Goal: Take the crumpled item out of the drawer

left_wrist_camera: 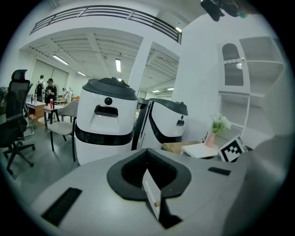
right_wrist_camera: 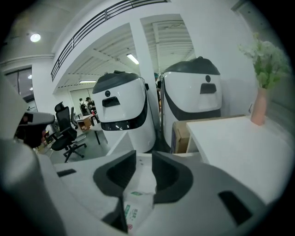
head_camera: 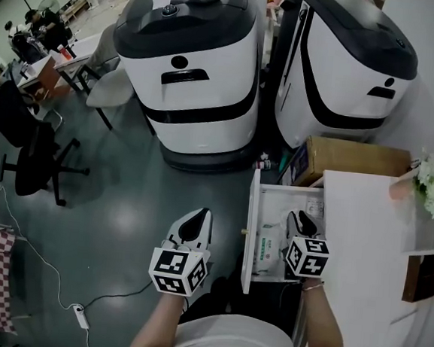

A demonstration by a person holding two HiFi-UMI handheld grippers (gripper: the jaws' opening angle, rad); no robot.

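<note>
Here the open drawer holds a crumpled packet — right tongs parted above it, left tongs closed.

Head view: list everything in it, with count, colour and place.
machines: two, white and black, top centre.
cardboard box: one, brown, behind the desk.
desk: one, white, right.
drawer: one, white, open, beside the desk.
crumpled packet: one, white and green, in the drawer.
flowers: one bunch, white, on the desk.
office chair: one, black, left.
left hand-held gripper: jaws together, over the floor.
right hand-held gripper: jaws apart, over the drawer.
</note>
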